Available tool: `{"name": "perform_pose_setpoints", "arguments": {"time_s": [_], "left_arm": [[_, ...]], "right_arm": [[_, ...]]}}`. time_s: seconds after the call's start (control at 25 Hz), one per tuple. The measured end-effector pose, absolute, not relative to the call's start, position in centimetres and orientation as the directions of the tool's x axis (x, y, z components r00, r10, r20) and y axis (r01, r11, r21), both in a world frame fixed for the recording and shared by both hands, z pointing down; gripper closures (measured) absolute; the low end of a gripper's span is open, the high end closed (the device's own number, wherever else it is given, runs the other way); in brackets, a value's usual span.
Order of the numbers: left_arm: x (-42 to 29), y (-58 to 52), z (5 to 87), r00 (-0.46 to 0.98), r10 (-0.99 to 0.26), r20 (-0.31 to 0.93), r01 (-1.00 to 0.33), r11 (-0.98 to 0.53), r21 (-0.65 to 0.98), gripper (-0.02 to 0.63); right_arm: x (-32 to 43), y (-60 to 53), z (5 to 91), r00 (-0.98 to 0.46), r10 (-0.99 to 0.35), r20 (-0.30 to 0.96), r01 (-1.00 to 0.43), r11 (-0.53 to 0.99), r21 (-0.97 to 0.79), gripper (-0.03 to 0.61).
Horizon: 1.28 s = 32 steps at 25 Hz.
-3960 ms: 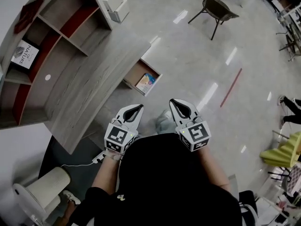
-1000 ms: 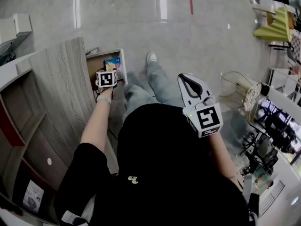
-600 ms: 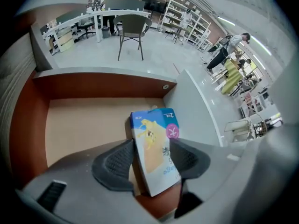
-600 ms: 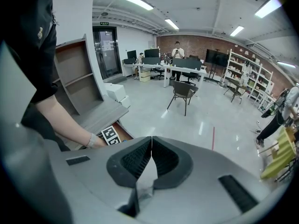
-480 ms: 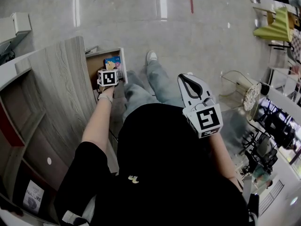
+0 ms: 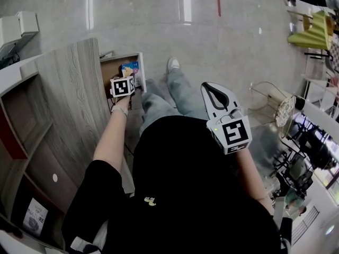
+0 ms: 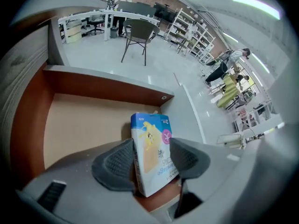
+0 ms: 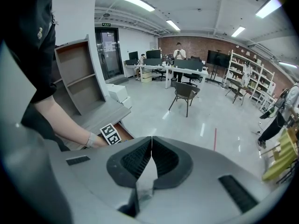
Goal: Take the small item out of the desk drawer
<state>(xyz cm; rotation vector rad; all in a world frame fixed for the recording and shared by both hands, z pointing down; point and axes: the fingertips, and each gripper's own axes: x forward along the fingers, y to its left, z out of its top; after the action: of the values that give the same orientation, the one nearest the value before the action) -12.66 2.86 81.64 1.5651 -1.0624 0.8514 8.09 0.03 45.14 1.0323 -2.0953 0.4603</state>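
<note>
Change: left gripper [image 7: 152,160], level with the right one at the torso four seconds back, is now down in the drawer [image 7: 107,84].
Drawer: pulled open from the desk [image 6: 69,89]; tan floor, red-brown walls; holds the box [image 7: 149,139].
Box: blue, white and yellow, standing on end inside the drawer, short of its far wall.
Left gripper: clamped on the box, a pad against each side.
Right gripper [image 8: 150,146]: jaws pressed together on nothing, held up by the torso, well apart from the drawer.
Hidden: in the head view the marker cube covers the left jaws and part of the box. The box's lower end sits behind the gripper body; contact with the drawer floor cannot be told. Print too small to read.
</note>
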Motion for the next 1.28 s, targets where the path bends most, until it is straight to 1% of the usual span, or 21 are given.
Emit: {"name": "perform_pose_setpoints", "arguments": {"time_s": [0.48, 0.64, 0.72, 1.04, 1.28], "left_arm": [[-11.7, 3.1, 78.8, 0.388, -0.292, 0.874, -0.921, -0.097, 0.377, 0.377], [-11.4, 2.9, 78.1, 0.392, -0.303, 0.868, -0.919, -0.089, 0.384, 0.405], [-11.3, 2.9, 77.8, 0.394, -0.303, 0.868, -0.919, -0.092, 0.385, 0.425], [-10.3, 2.7, 77.1, 0.403, -0.302, 0.864, -0.914, -0.088, 0.395, 0.456], [-8.7, 2.9, 77.4, 0.435, -0.263, 0.861, -0.899, -0.088, 0.428, 0.462]], "right_arm": [[7.4, -0.1, 44.9, -0.449, -0.518, 0.728, -0.766, 0.643, -0.015, 0.580], [7.7, 0.0, 44.8, -0.454, -0.522, 0.722, -0.767, 0.642, -0.018, 0.580], [7.8, 0.0, 44.7, -0.456, -0.525, 0.719, -0.768, 0.640, -0.019, 0.580], [9.0, 0.1, 44.6, -0.456, -0.537, 0.710, -0.781, 0.624, -0.029, 0.580], [10.2, 0.4, 44.8, -0.447, -0.546, 0.709, -0.795, 0.606, -0.034, 0.580]]}}
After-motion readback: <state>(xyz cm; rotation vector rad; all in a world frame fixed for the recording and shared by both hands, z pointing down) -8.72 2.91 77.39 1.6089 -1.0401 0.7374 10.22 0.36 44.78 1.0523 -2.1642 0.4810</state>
